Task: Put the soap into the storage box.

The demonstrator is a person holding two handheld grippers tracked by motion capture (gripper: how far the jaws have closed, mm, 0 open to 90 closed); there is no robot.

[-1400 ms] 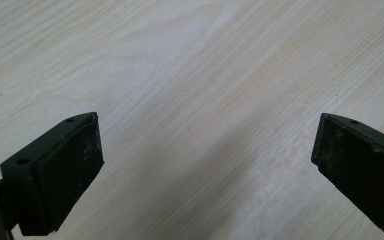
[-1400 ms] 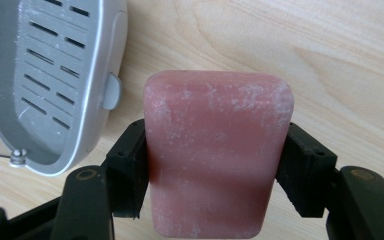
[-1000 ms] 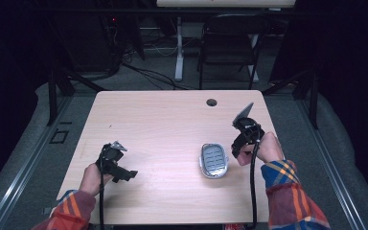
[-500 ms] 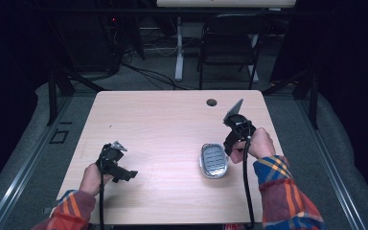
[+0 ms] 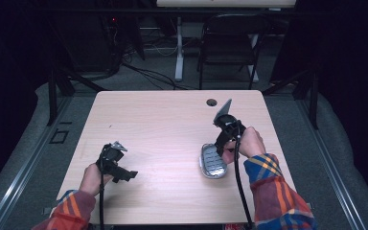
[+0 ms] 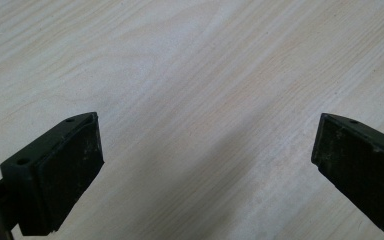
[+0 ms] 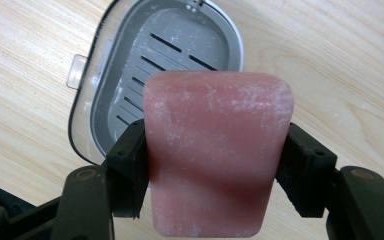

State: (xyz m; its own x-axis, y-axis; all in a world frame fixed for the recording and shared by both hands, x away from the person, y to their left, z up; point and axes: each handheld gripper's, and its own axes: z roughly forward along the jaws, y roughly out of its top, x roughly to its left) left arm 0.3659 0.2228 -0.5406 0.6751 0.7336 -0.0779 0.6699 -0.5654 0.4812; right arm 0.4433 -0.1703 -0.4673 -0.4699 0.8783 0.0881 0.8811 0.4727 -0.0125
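A pink bar of soap (image 7: 217, 150), dusted white, is clamped by its sides between the jaws of my right gripper (image 7: 217, 157). Just beyond it, an open grey soap dish (image 7: 165, 45) with a slotted floor lies on the wooden table. From above, the right gripper (image 5: 222, 141) hovers at the far right edge of the soap dish (image 5: 212, 163). My left gripper (image 5: 124, 171) rests low at the table's front left. Its jaws stand wide apart over bare wood in the left gripper view (image 6: 205, 165).
The light wooden table (image 5: 172, 124) has a small cable hole (image 5: 212, 102) near its far edge. A black chair (image 5: 230, 48) and a desk leg stand on the floor behind it. Dark curtains close in both sides.
My right gripper has carried the soap leftward, from right of the dish to just over its edge. The left gripper has stayed put.
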